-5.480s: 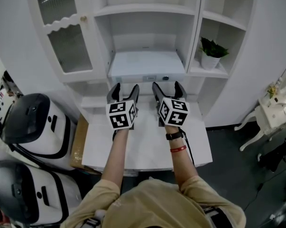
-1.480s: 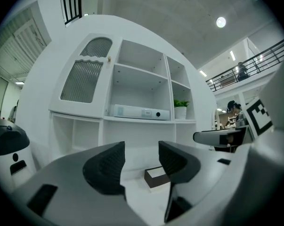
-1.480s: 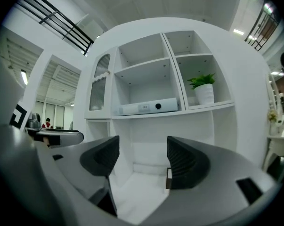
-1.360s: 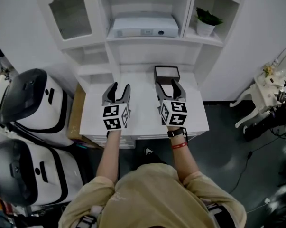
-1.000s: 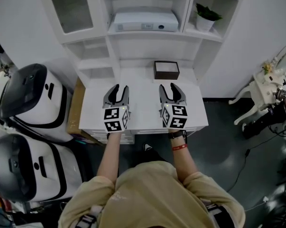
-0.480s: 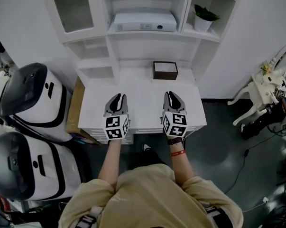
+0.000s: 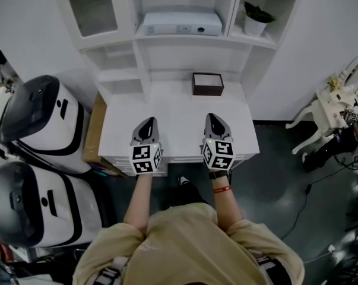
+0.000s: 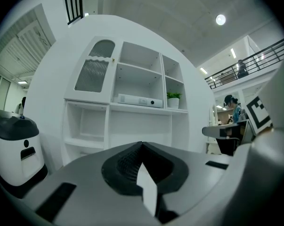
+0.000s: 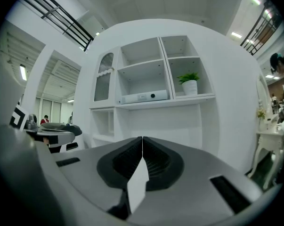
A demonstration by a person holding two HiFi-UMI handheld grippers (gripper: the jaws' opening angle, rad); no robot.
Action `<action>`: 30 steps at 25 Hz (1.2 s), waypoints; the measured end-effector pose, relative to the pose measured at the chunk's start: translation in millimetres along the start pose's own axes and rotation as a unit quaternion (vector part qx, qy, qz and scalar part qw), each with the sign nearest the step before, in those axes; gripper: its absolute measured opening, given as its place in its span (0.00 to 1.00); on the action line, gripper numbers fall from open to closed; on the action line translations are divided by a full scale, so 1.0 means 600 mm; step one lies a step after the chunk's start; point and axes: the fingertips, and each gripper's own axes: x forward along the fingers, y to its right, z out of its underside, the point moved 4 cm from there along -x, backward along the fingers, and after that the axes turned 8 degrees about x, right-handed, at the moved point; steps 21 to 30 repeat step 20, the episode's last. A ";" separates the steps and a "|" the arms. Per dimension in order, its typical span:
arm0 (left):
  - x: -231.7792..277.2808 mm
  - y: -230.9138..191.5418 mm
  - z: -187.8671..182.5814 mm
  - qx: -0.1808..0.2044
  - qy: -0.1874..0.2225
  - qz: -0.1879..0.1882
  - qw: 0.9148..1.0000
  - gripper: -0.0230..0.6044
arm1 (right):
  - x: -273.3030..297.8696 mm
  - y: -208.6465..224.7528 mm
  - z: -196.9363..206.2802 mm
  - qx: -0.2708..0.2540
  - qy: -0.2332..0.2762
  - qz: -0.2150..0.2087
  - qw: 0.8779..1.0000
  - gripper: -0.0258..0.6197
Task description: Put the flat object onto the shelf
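The flat white device (image 7: 179, 22) lies on the middle shelf of the white cabinet (image 7: 152, 61); it also shows in the left gripper view (image 8: 138, 100) and the right gripper view (image 9: 144, 97). My left gripper (image 7: 145, 123) hovers over the near left part of the white table (image 7: 179, 114), shut and empty, its tips meeting (image 8: 142, 144). Over the near right part, my right gripper (image 7: 215, 119) is also shut with nothing in it (image 9: 142, 138). Both are far from the shelf.
A dark brown box (image 7: 207, 83) stands at the table's back, right of centre. A potted plant (image 7: 254, 18) sits on the right shelf. Two white-and-black machines (image 7: 36, 129) and a cardboard box (image 7: 94, 135) stand left of the table. Furniture and cables lie on the floor at right.
Both grippers drew back from the shelf to the table's near edge and their jaws closed from open to shut. The flat device stayed on the shelf.
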 end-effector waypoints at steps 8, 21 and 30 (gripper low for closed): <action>0.026 -0.013 -0.024 0.005 0.008 -0.003 1.000 0.07 | 0.031 -0.014 -0.017 -0.007 -0.001 -0.010 1.000 0.08; 0.043 -0.017 0.014 -0.032 -0.008 0.016 0.999 0.07 | 0.066 -0.012 0.003 0.002 -0.023 -0.034 0.999 0.08; 0.043 -0.017 0.014 -0.032 -0.008 0.016 0.999 0.07 | 0.066 -0.012 0.003 0.002 -0.023 -0.034 0.999 0.08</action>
